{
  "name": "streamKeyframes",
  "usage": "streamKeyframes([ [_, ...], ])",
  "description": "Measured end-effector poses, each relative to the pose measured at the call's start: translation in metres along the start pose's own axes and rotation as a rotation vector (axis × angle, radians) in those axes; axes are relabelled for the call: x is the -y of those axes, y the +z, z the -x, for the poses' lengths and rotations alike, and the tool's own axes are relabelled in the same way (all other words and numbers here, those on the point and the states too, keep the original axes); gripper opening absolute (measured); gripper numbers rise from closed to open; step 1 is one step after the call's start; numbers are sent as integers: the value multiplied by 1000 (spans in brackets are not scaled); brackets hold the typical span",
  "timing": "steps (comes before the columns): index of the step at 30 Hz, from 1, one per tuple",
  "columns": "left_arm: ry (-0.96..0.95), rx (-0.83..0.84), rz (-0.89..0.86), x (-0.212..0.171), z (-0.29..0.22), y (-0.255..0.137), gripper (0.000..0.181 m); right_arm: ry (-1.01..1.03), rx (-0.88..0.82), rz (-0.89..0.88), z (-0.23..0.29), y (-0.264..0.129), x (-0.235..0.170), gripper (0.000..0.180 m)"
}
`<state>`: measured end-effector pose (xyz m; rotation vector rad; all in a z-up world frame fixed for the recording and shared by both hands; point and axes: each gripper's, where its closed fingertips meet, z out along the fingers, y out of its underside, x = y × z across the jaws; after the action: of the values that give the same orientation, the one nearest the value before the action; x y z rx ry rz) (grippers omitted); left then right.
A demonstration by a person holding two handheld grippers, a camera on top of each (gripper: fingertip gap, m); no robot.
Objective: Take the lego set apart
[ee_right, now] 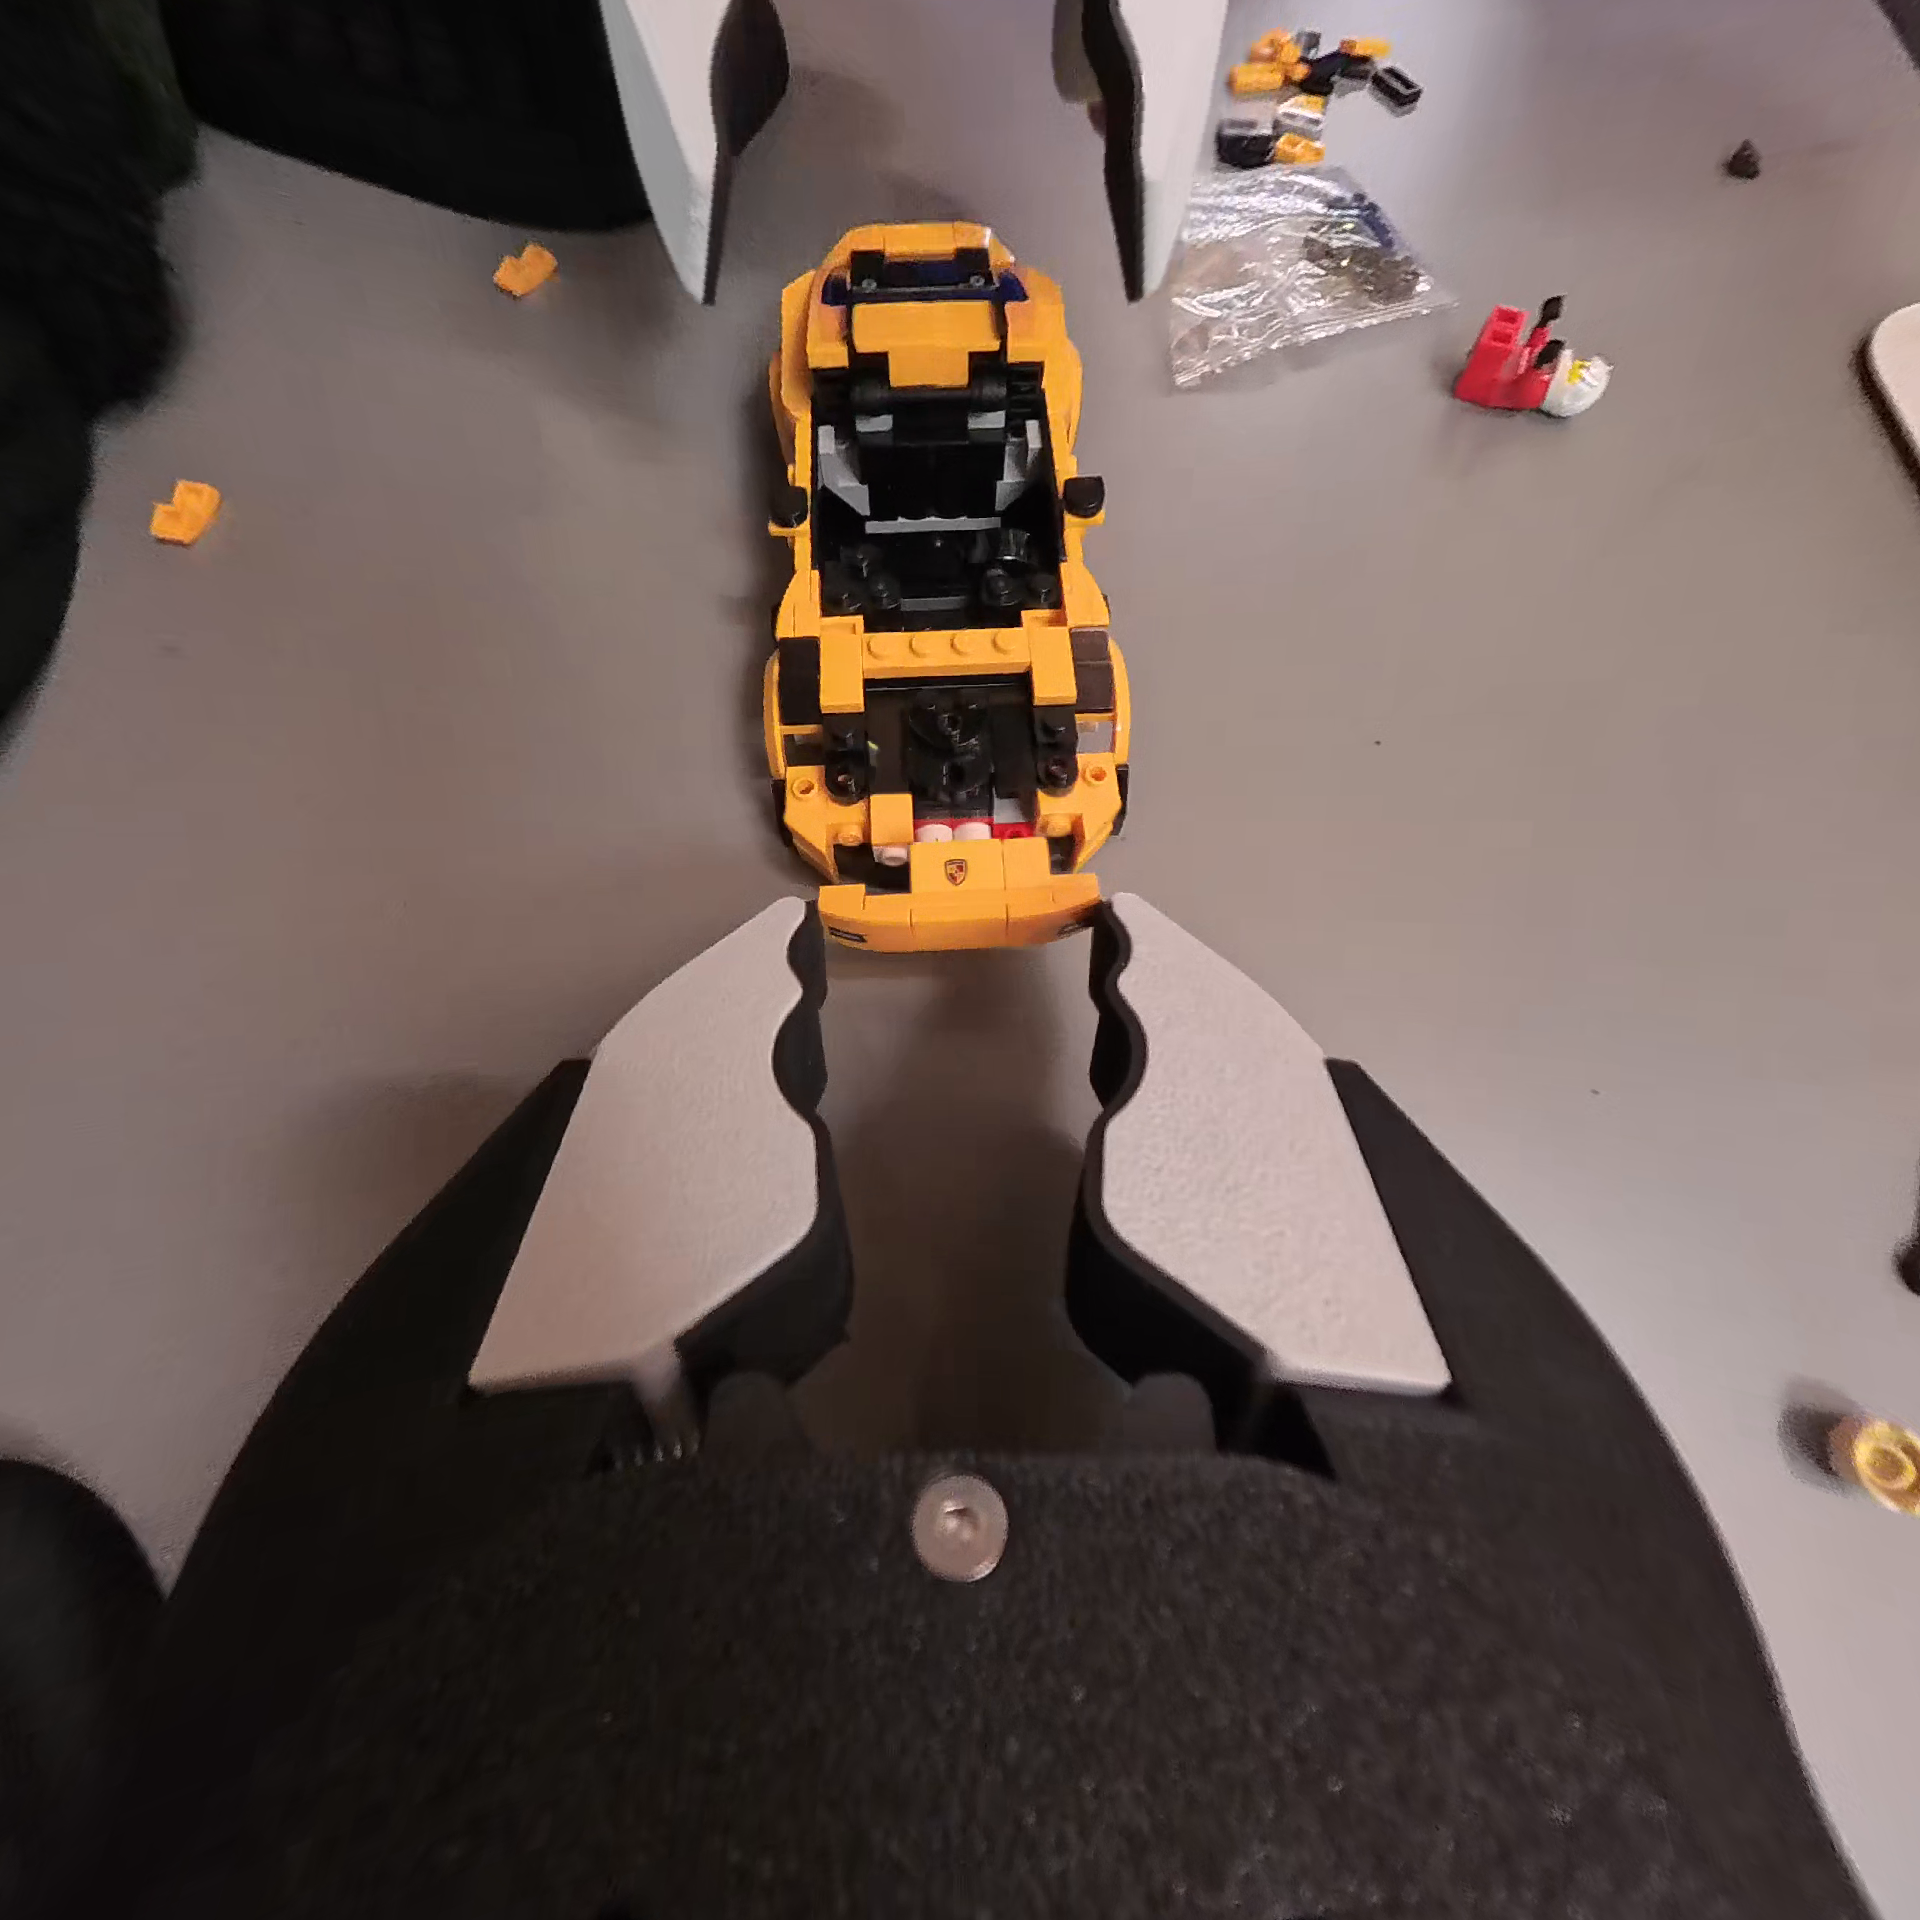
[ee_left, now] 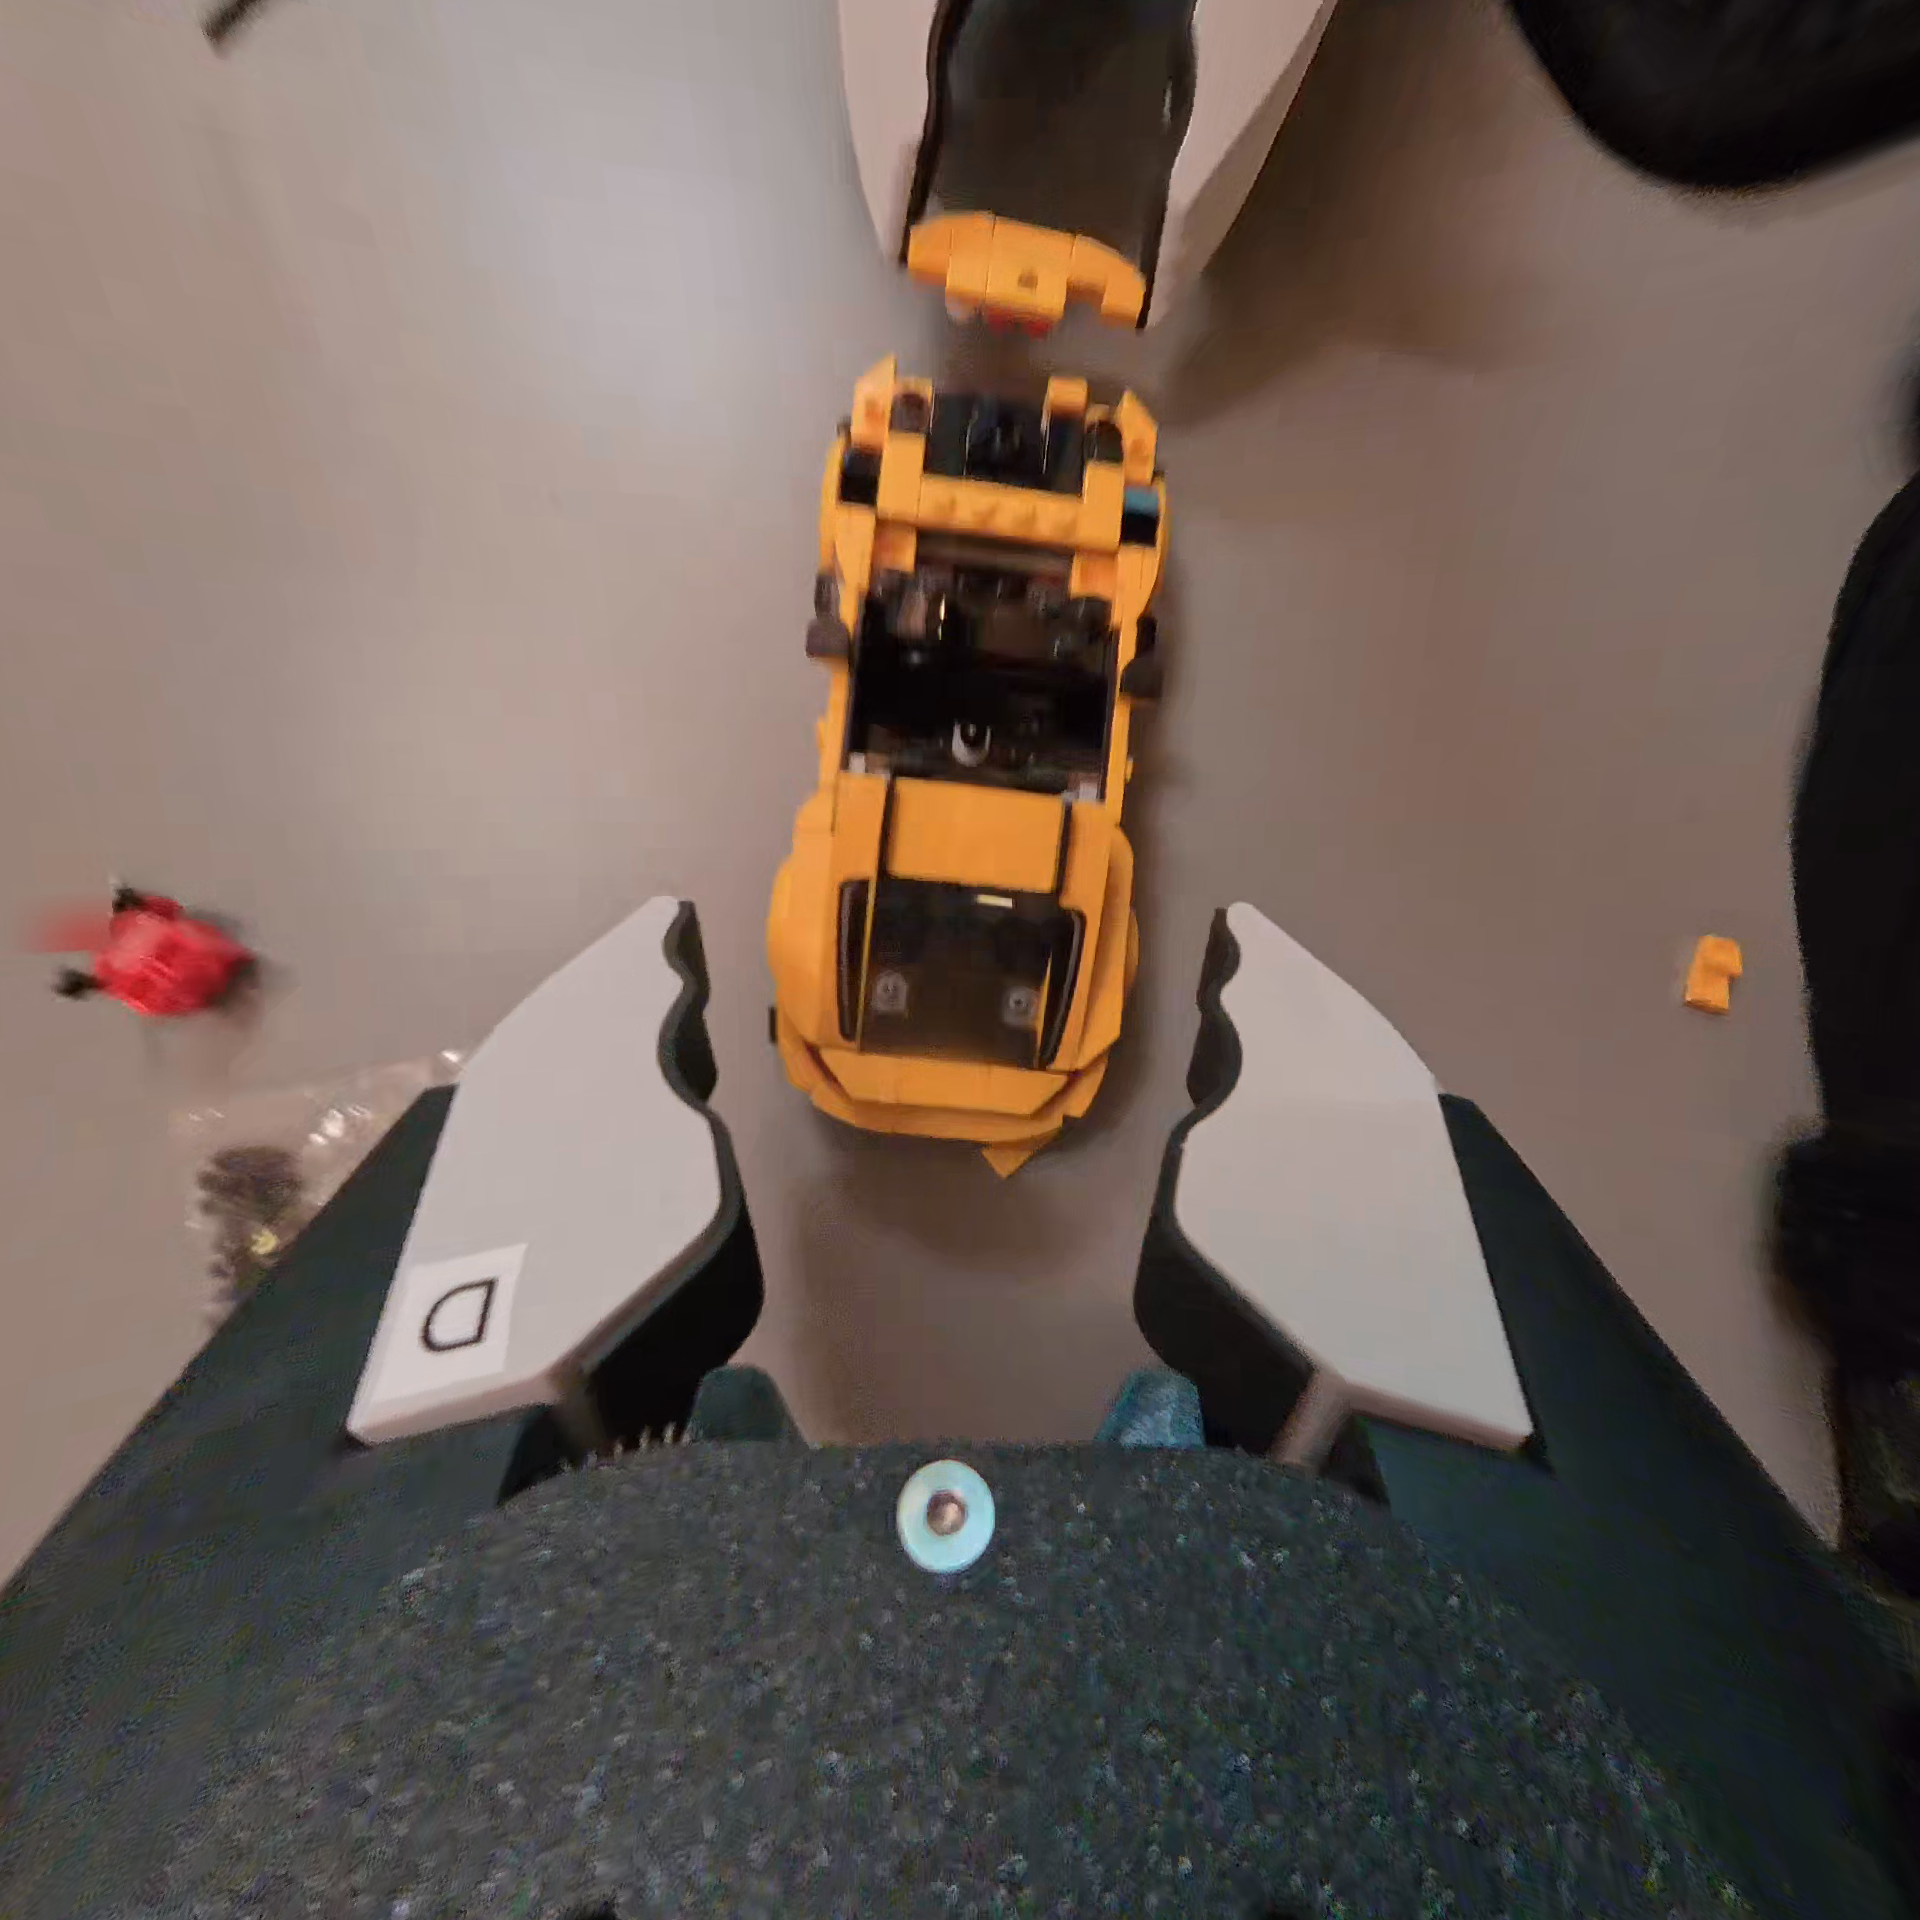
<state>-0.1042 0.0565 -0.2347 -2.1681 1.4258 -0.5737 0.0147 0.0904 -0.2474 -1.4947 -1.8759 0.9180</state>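
Note:
A yellow lego car (ee_left: 971, 727) lies on the grey table, roof off, black interior showing. My left gripper (ee_left: 951, 925) is open, its fingertips on either side of the car's near end without touching it. My right gripper (ee_right: 956, 920) is shut on a yellow bumper section (ee_right: 956, 914) at the car's other end. In the left wrist view that bumper section (ee_left: 1023, 275) hangs between the right gripper's fingers (ee_left: 1153, 239), a small gap away from the car body. The right wrist view shows the car (ee_right: 935, 582) and the open left gripper (ee_right: 920, 291) beyond it.
A red lego piece (ee_right: 1501, 358) and a clear plastic bag of parts (ee_right: 1299, 270) lie to one side, with a pile of yellow and black pieces (ee_right: 1309, 94) behind. Loose yellow pieces (ee_right: 525, 270) (ee_right: 185, 511) lie on the other side. A dark bulky shape (ee_right: 62, 312) borders the table. My hands' fingertips stand some 15 cm from each other.

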Motion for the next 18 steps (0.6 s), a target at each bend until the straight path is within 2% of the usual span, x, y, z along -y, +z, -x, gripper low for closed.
streamKeyframes([
  [4, -6, 13, 6, -11, -4, 20, 97, -9, 25, 30, -1, 7, -2, 49],
  [9, 41, 48, -16, -3, 2, 33, 81, -7, 35, 51, 0, 8, -3, 49],
  [18, 27, -17, -227, 14, -2, 29, 75, 30, 44, 16, -2, 2, 0, 49],
])
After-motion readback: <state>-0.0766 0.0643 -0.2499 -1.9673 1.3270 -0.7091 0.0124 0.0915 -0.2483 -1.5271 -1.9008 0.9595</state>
